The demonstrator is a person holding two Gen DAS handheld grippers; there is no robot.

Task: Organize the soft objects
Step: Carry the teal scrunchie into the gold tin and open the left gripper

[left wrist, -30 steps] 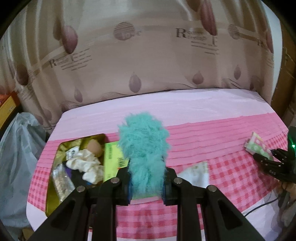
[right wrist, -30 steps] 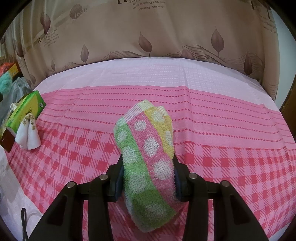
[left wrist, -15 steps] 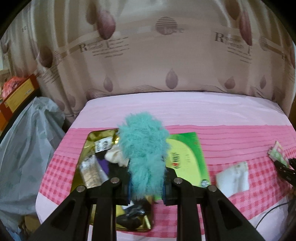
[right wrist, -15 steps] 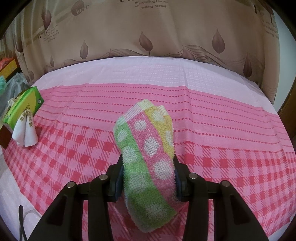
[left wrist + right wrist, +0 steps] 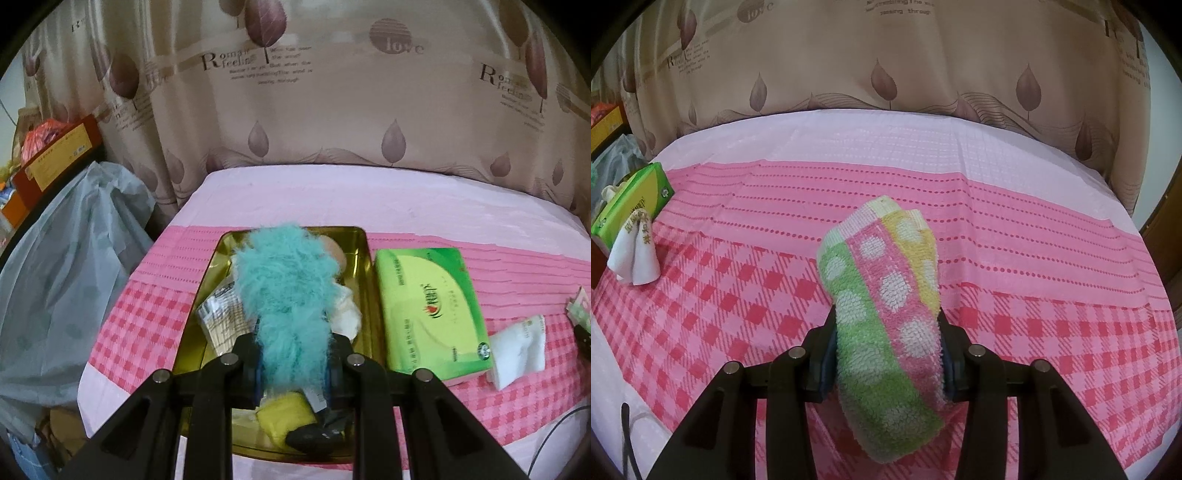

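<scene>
A fluffy teal plush [image 5: 288,295] is gripped upright above a gold tin [image 5: 364,295] crowded with small soft items. A rolled towel [image 5: 886,314], striped green, pink and yellow with white dots, is clamped above the pink checked cloth.

Soft even indoor light, faint shadows, strong fisheye warp, dark corners, pics slightly soft

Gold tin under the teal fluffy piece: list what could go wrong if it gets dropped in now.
1. The gold tin already looks crowded; the teal fluffy piece in the left gripper may sit proud or spill over the rim.
2. Its long fur might snag on the gripper's pads at release.
</scene>
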